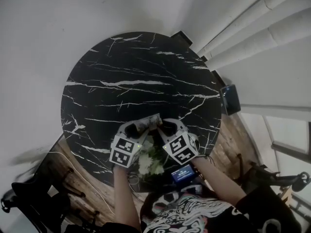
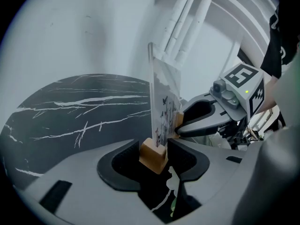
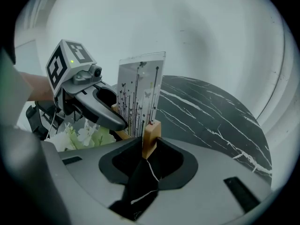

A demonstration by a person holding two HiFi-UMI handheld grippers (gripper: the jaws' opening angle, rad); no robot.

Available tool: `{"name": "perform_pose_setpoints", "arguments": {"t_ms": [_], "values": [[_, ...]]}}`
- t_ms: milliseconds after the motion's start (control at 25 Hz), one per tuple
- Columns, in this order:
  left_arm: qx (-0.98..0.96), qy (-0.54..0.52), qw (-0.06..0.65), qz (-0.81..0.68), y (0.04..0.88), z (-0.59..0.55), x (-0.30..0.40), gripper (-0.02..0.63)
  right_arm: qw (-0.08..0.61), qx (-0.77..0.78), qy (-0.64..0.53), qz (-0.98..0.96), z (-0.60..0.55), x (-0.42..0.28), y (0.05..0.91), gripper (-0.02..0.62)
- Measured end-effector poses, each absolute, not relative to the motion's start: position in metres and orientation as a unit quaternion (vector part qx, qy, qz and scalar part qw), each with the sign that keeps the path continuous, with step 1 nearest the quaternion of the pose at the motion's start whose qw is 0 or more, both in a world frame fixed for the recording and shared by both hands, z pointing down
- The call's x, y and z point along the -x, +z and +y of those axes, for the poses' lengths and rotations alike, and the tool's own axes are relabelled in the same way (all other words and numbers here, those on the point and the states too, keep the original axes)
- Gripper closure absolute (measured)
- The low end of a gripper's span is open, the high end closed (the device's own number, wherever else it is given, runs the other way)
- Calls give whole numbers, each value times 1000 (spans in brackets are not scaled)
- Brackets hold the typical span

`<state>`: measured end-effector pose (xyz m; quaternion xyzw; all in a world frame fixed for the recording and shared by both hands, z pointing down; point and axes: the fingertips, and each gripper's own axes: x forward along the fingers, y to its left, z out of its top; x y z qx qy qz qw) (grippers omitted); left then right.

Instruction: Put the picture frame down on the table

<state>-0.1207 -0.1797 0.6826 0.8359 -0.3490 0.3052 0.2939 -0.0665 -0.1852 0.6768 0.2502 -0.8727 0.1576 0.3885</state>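
We hold the picture frame point(image 3: 140, 95) upright between the two grippers, over the near part of the round black table point(image 1: 141, 76) with white veins. The left gripper point(image 2: 153, 156) has its fingers point(image 2: 119, 168) pressed on a wooden foot point(image 2: 151, 159) at the bottom of the frame, and the clear panel rises just in front of them. The right gripper point(image 3: 149, 146) pinches the wooden foot at the opposite end in the same way. The two grippers face each other, near together, with the frame between them. We cannot say surely if the frame touches the table; it seems to be a little above it. White flowers point(image 3: 86, 135) lie below the grippers, on the person's side.
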Motion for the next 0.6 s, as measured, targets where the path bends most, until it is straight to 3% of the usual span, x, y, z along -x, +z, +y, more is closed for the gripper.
{"name": "perform_pose_setpoints", "arguments": {"t_ms": [600], "values": [[-841, 328, 256, -345, 686, -177, 118, 413, 385, -244, 150, -877, -186, 65, 682, 499]]}}
